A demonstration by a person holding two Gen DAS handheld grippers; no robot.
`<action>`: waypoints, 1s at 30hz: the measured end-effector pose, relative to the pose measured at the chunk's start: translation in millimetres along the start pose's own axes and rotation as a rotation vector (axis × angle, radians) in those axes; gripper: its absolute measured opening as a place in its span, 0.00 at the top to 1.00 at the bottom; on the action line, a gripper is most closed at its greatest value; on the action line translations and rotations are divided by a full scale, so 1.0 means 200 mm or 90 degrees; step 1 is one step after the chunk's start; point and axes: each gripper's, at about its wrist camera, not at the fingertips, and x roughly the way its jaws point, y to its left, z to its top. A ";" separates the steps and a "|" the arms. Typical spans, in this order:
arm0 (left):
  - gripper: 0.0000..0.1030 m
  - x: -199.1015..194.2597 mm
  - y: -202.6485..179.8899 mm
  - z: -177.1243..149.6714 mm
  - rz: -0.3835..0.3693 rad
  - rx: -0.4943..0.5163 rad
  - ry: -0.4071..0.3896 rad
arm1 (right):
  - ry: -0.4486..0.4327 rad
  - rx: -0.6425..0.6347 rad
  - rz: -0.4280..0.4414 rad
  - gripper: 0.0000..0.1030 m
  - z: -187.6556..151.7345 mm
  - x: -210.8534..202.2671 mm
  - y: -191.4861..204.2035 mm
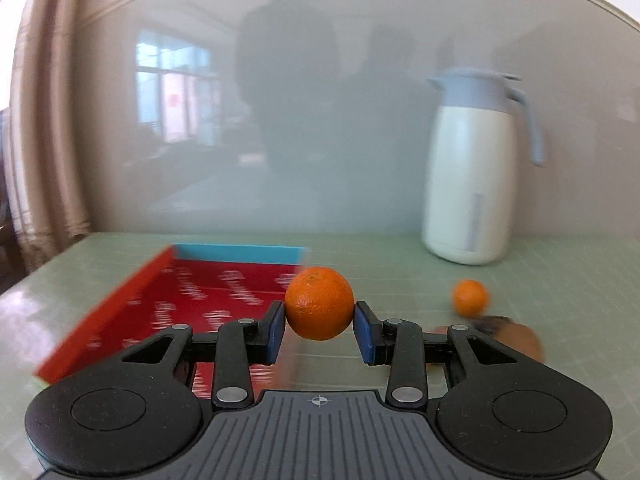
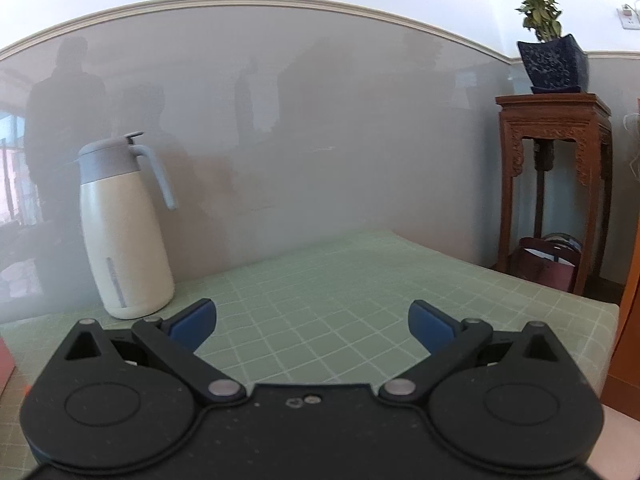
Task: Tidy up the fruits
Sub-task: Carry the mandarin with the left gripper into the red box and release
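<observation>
Left gripper (image 1: 320, 322) clamps an orange (image 1: 319, 303) above the table (image 1: 400, 252), beside the red tray's (image 1: 120, 304) right edge, for depositing; right gripper (image 2: 312, 320) gapes empty

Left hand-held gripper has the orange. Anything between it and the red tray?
Nothing visible. The orange sits clamped in the left hand-held gripper, and the red tray lies open just beyond and to its left, with no object in between.
</observation>
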 end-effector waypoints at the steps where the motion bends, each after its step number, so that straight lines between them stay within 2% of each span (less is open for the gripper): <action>1: 0.64 0.00 0.04 0.01 0.011 -0.010 0.003 | 0.000 -0.003 0.005 0.00 0.00 0.00 0.02; 5: 0.64 0.03 0.20 0.00 0.054 -0.032 0.025 | 0.003 -0.015 0.021 0.00 -0.01 -0.01 0.09; 11: 0.64 0.10 0.36 -0.03 0.071 -0.067 0.082 | 0.007 -0.019 0.040 0.00 -0.01 -0.02 0.17; 19: 0.63 0.14 0.44 -0.08 0.065 -0.089 0.136 | 0.011 -0.029 0.061 0.00 -0.02 -0.03 0.25; 26: 0.63 0.14 0.45 -0.08 0.072 -0.085 0.144 | 0.020 -0.032 0.071 0.00 -0.02 -0.03 0.28; 29: 0.58 0.12 0.46 -0.08 0.075 -0.091 0.135 | 0.021 -0.035 0.073 0.00 -0.02 -0.02 0.29; 30: 0.50 0.11 0.47 -0.07 0.079 -0.090 0.129 | 0.022 -0.036 0.074 0.00 -0.02 -0.02 0.29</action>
